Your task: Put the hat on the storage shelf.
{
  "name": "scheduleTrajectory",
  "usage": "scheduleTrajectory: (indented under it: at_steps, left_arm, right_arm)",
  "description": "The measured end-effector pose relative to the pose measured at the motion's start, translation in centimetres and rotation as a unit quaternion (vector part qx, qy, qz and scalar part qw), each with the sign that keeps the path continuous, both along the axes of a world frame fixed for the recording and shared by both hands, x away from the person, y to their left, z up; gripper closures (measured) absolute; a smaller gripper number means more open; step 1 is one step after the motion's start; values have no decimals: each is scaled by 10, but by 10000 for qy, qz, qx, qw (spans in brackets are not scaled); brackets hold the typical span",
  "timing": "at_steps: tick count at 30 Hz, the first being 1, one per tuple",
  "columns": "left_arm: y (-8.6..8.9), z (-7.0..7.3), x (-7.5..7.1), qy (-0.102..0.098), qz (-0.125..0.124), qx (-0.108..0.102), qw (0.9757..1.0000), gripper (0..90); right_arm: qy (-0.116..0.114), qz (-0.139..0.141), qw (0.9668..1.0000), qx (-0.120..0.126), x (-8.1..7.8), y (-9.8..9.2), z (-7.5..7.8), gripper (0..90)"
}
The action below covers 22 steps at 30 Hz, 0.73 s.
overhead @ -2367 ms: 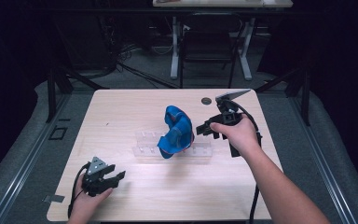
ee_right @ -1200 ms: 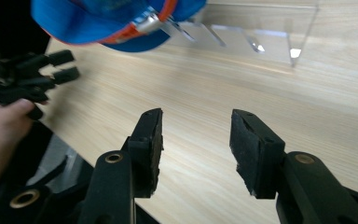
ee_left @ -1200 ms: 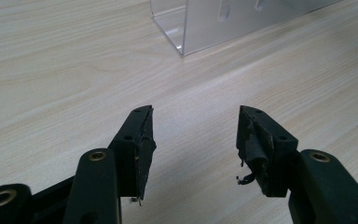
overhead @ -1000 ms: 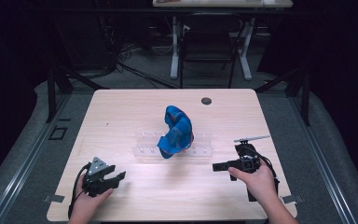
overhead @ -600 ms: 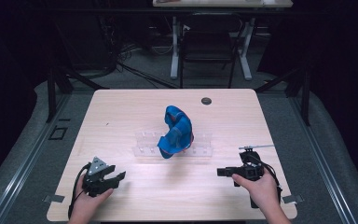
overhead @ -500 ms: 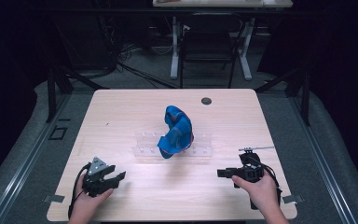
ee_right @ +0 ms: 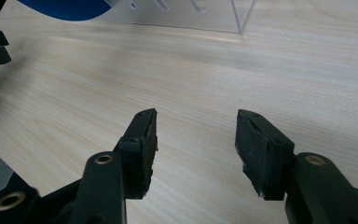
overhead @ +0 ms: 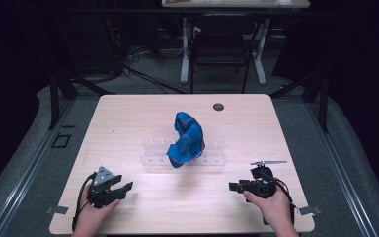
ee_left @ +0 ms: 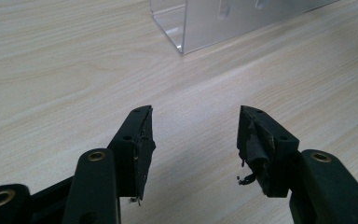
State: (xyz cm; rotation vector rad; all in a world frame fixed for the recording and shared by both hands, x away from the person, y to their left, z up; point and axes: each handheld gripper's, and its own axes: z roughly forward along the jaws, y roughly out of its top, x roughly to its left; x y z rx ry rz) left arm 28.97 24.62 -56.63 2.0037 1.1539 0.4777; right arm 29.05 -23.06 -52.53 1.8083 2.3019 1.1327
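Right gripper (overhead: 233, 186) pulled back near table (overhead: 128, 123) front edge, both grippers' fingers wide, empty

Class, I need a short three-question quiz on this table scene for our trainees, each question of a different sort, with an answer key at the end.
1. True or false: the blue cloth is draped on the clear acrylic rack at mid-table.
2. Multiple choice: the left gripper is A) shut on the cloth, B) open and empty, C) shut on the rack.
3. Fill in: the small dark round object lies on the table toward its ____ edge, beyond the rack.

Key:
1. True.
2. B; in the left gripper view its fingers stand apart over bare wood.
3. Far. The right gripper is likewise open, near the front edge.
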Motion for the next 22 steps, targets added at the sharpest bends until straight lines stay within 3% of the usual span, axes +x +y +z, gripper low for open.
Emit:
scheduleTrajectory:
  at_steps: [7,14,18,22]
  left_arm:
    - [0,-1,0,13,1,6,10000,459]
    - [-2,-1,-1,-4,-36,10,10000,464]
    - [-5,-1,-2,-18,-86,22,10000,464]
    - [-9,0,-4,-20,-114,11,9999,465]
  right_arm:
    - [-95,-44,9999,51,-3,0,-7,474]
    - [-404,-150,9990,-73,-8,-2,-13,473]
    - [-616,-238,9978,45,-11,-4,-18,461]
    - [-641,-157,9978,20,-13,-5,-23,450]
